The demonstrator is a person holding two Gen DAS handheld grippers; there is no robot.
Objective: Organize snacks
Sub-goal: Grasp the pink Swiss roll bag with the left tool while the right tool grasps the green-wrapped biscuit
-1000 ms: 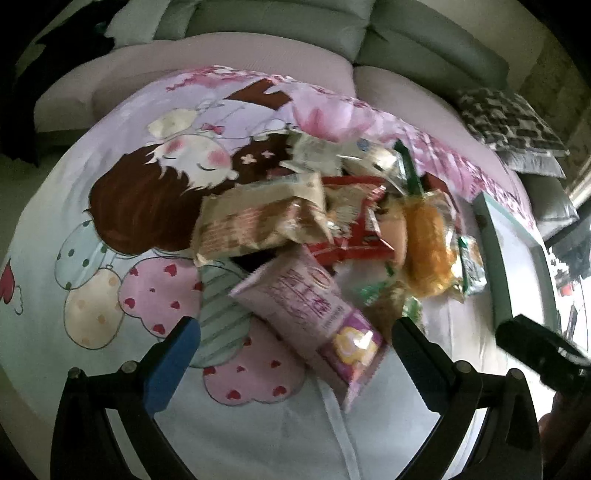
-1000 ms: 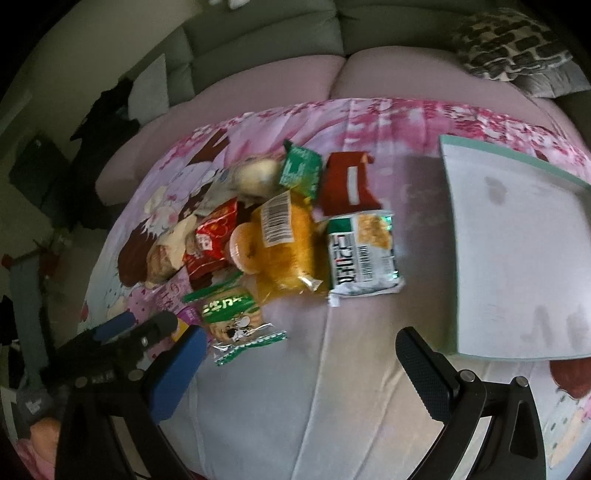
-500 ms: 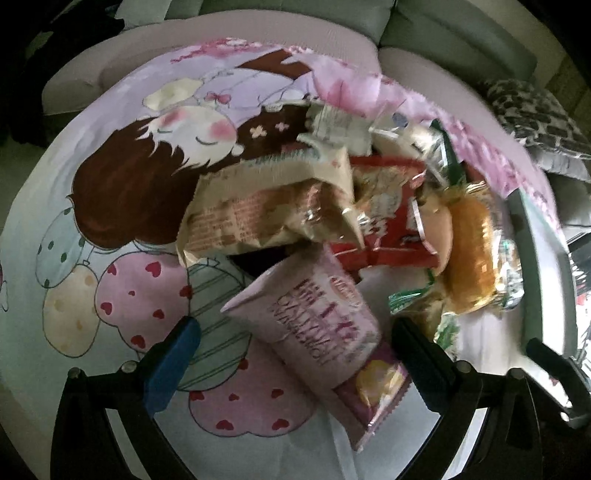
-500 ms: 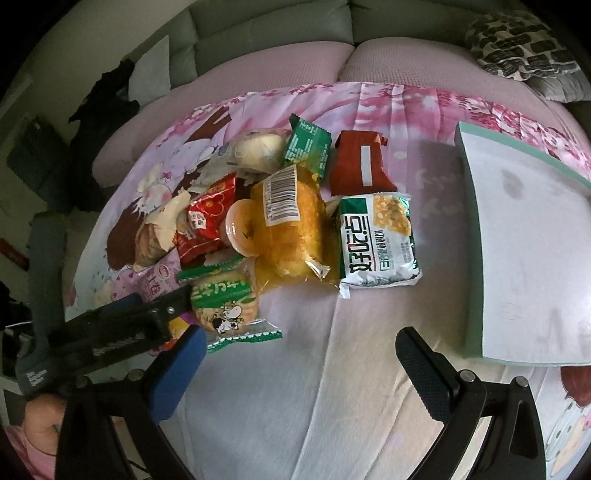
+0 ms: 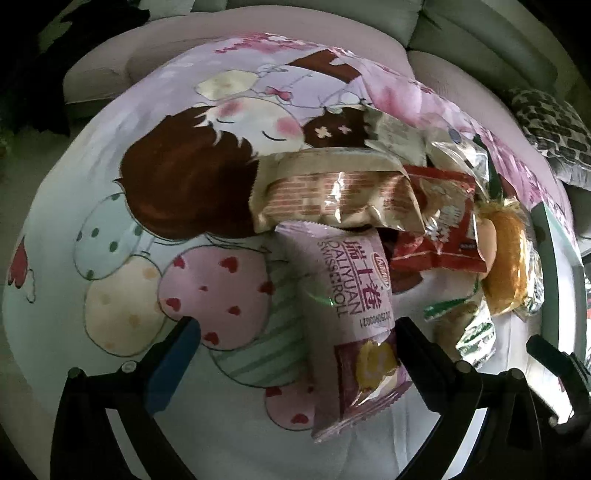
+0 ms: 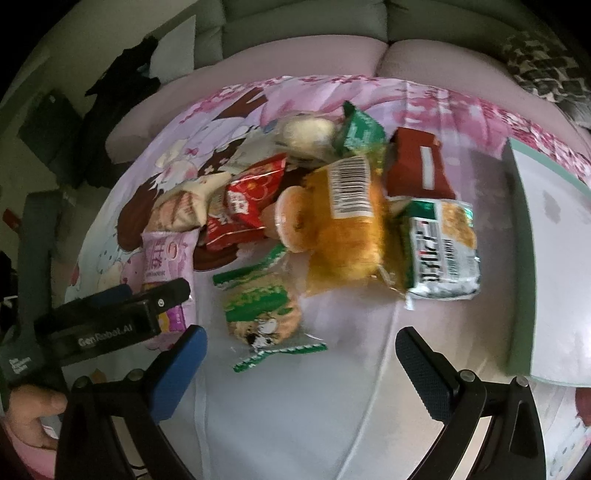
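Pink crinkly swiss-roll packet (image 5: 343, 306) lies between the spread left gripper (image 5: 295, 339); next, pinch it. The right gripper (image 6: 301, 347) hovers, spread and empty.

A grey-green sofa (image 6: 295, 22) runs along the back of the dim room, its pale pink seat cushions (image 6: 314, 59) just behind a worktop covered by a pink cartoon-printed cloth (image 5: 166, 229). A black-and-white patterned pillow (image 5: 550, 125) lies on the sofa at the right. Dark clothing (image 6: 122, 81) is draped over the sofa's left end, beside a pale cushion (image 6: 177, 44)
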